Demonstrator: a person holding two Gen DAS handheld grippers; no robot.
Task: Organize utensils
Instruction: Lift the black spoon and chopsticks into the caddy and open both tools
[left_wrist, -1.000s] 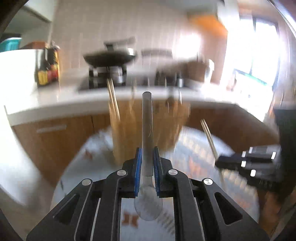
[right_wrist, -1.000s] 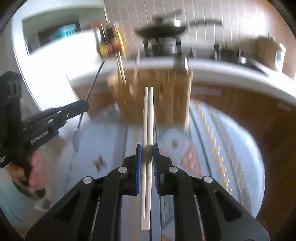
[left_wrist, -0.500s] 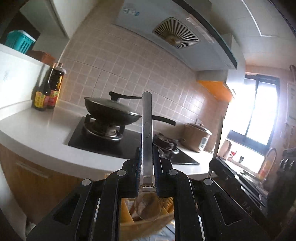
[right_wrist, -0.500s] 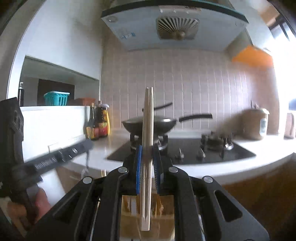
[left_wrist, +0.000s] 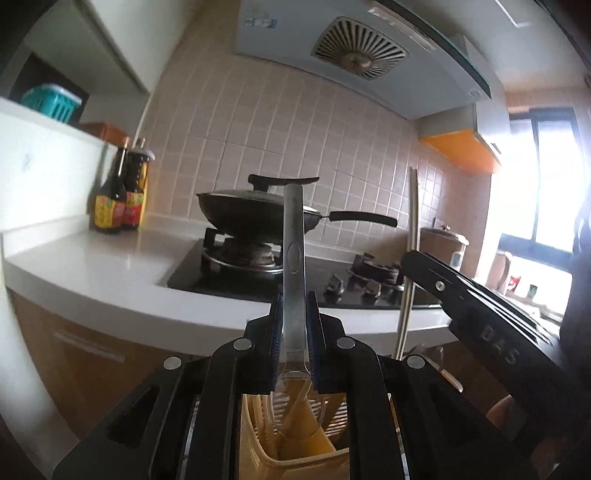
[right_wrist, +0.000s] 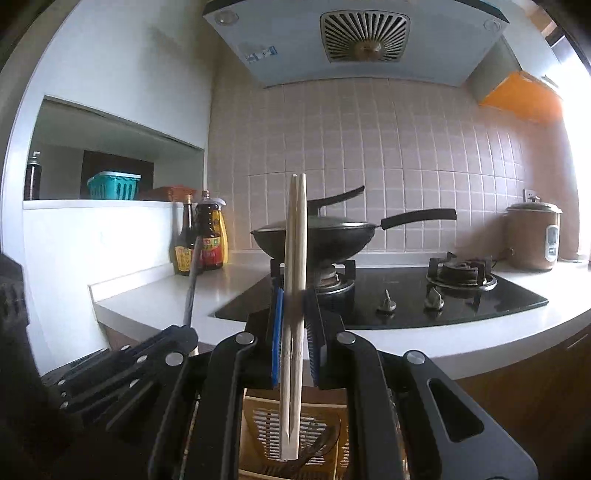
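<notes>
My left gripper is shut on a metal spoon, held upright with its bowl down over the yellow slotted utensil holder. My right gripper is shut on a pair of wooden chopsticks, upright, with their tips hanging just above the same holder. The right gripper and its chopsticks also show in the left wrist view. The left gripper with the spoon handle shows in the right wrist view.
A white counter runs behind, with a black hob, a lidded wok, two sauce bottles and a brown rice cooker. A teal basket sits on a shelf. A range hood is overhead.
Both grippers tilted up from facing the table and holder to facing the stove wall, turning the spoon and chopsticks upright. They now hang over the holder.
</notes>
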